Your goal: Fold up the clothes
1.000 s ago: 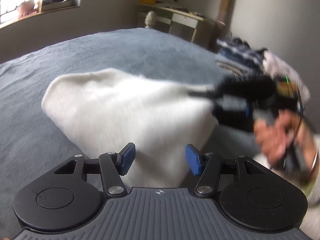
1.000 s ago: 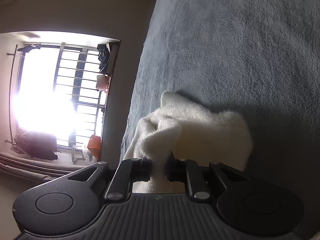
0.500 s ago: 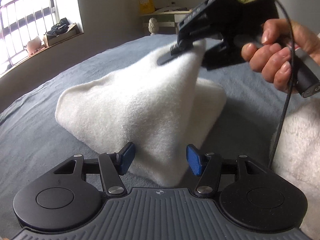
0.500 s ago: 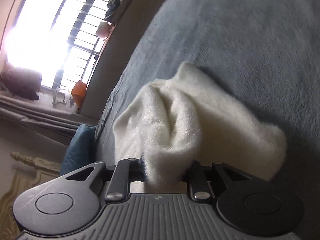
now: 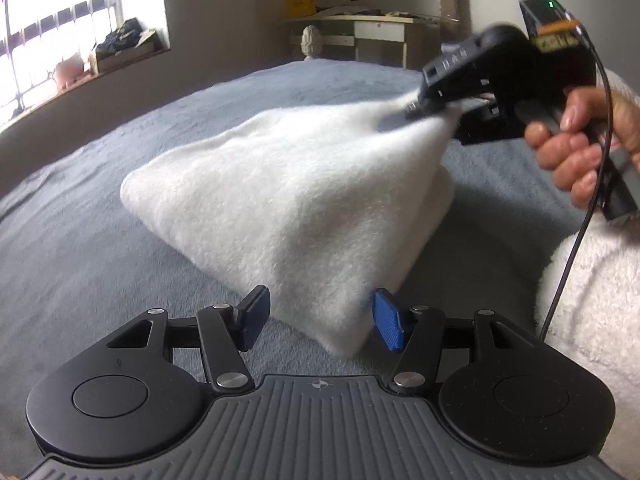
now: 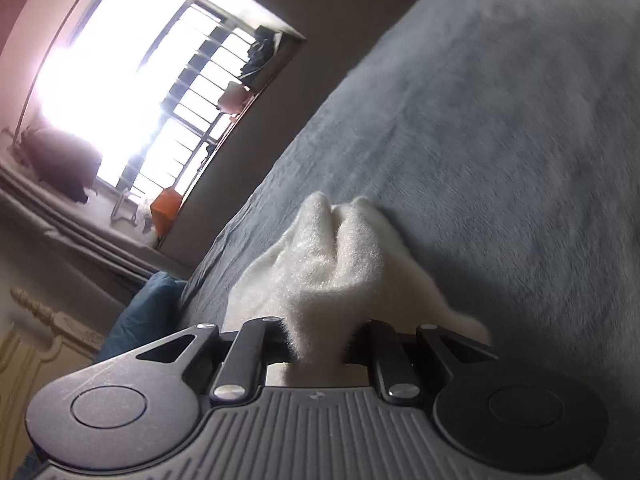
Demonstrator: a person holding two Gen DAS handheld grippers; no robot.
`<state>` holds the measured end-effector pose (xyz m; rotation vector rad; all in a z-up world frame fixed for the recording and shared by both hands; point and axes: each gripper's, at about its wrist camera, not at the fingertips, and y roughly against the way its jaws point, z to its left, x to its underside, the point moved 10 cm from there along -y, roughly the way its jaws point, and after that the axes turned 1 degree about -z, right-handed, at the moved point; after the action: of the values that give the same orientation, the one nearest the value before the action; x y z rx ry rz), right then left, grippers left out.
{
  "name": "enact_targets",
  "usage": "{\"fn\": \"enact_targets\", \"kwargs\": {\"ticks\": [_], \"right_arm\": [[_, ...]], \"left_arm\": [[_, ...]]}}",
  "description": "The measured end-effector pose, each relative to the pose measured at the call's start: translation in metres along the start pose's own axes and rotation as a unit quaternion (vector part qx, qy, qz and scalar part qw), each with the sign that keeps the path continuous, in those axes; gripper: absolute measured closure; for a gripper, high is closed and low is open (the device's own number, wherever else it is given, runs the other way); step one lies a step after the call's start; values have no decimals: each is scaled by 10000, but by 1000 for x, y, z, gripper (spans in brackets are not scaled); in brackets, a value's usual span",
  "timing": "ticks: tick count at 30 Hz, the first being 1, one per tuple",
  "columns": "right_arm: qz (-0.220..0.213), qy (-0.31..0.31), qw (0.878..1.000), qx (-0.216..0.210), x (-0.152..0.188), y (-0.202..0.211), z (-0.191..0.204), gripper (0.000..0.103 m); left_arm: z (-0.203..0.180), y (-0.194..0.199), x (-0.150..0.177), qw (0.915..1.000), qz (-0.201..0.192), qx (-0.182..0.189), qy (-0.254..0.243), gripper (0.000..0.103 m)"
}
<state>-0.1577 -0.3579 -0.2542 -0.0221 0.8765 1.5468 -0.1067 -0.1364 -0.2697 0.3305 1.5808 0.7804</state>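
A white fleece garment (image 5: pixel 288 200) lies folded on the grey bed cover (image 5: pixel 80 240). My right gripper (image 5: pixel 424 110) is shut on its upper right corner and holds that corner lifted, so the cloth forms a tent. In the right wrist view the fleece (image 6: pixel 328 268) bunches between the closed fingers of the right gripper (image 6: pixel 318 344). My left gripper (image 5: pixel 320 318) is open, its blue pads (image 5: pixel 386 324) on either side of the garment's near corner, which rests on the bed.
A white fleece sleeve (image 5: pixel 592 304) of the person is at the right. A window ledge with objects (image 5: pixel 120 44) and a desk (image 5: pixel 360 36) stand beyond the bed. A blue pillow (image 6: pixel 148 316) lies at the bed's edge below the window.
My right gripper has lifted the garment's corner up off the bed, then carried it lower and to the right. The left gripper stayed open at the near corner.
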Motion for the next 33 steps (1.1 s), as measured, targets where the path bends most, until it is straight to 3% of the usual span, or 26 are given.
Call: {"fn": "enact_targets", "kwargs": {"ticks": [2, 5, 9, 11, 15, 18, 21, 24, 27, 29, 31, 33], "right_arm": [[320, -218, 9985, 374, 11, -11, -23, 83], [544, -1044, 9925, 332, 23, -17, -50, 78], [550, -2029, 9776, 46, 26, -11, -63, 72], [488, -2661, 9627, -50, 26, -4, -73, 68], [190, -3000, 9534, 259, 18, 22, -86, 65], [-146, -2217, 9696, 1025, -1, 50, -82, 64], [-279, -914, 9892, 1112, -19, 63, -36, 65], [12, 674, 9925, 1024, -16, 58, 29, 67], [627, 1986, 9710, 1179, 13, 38, 66, 70], [1144, 2415, 9490, 1676, 36, 11, 51, 74], [1539, 2826, 9192, 2269, 60, -10, 18, 80], [1548, 2947, 9118, 2404, 64, -11, 18, 80]], "left_arm": [[8, 5, -1, 9988, -35, 194, 449, 46], [16, -5, -1, 9953, 67, 363, 900, 46], [27, -19, -1, 9868, 202, 587, 1498, 46], [32, -25, -2, 9809, 270, 697, 1795, 46], [37, -29, 2, 9740, 351, 816, 2083, 45], [39, -28, 4, 9713, 392, 877, 2178, 45], [39, -28, 5, 9700, 420, 911, 2214, 45], [39, -29, 5, 9702, 470, 905, 2199, 44], [40, -31, 7, 9690, 551, 916, 2227, 44], [40, -34, 10, 9673, 640, 962, 2259, 44], [38, -37, 14, 9648, 727, 1051, 2300, 44], [38, -35, 15, 9659, 672, 1038, 2276, 44]]}}
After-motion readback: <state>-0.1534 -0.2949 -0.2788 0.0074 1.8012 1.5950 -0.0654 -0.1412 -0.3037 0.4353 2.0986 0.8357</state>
